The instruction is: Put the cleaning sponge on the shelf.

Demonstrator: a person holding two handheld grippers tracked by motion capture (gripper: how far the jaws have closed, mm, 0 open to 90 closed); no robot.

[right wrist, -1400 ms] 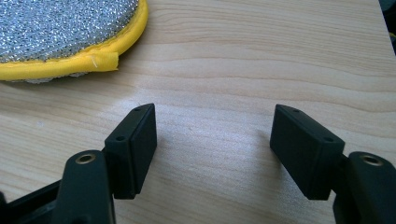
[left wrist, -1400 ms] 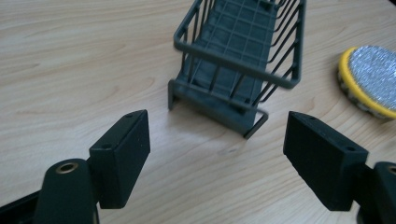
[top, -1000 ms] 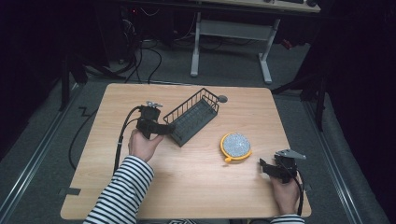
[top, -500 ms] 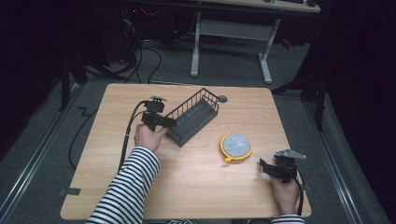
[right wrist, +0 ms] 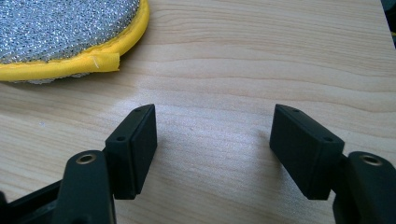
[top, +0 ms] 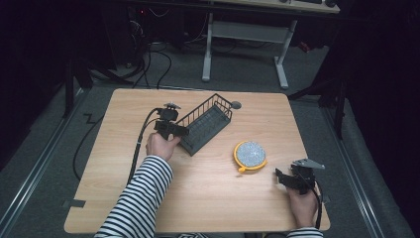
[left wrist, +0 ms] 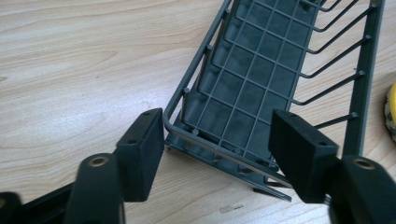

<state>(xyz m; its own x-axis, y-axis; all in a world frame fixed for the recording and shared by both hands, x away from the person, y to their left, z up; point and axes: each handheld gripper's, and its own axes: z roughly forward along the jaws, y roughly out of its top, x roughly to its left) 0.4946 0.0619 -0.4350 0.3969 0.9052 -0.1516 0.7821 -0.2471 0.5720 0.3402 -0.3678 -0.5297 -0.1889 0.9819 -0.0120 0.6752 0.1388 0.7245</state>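
Observation:
A dark grey wire rack (top: 205, 123) (left wrist: 261, 79) lies at an angle across the middle of the wooden table (top: 124, 188). My left gripper (top: 181, 131) (left wrist: 217, 151) is open, and its jaws straddle the rack's near end rim without closing on it. A round scouring pad (top: 250, 155) (right wrist: 65, 32), silver with a yellow border, lies to the right of the rack. My right gripper (top: 280, 176) (right wrist: 212, 149) stands open near the table's front right corner, a little short of the pad, with bare wood between its jaws.
A small grey round object (top: 236, 105) sits by the rack's far end. Cables trail off the table's left side onto the floor. A white desk frame (top: 242, 34) stands beyond the far edge. The table's right edge (right wrist: 383, 14) is close to my right gripper.
My left gripper has moved forward and right, up to the rack's near end. The right gripper has stayed put.

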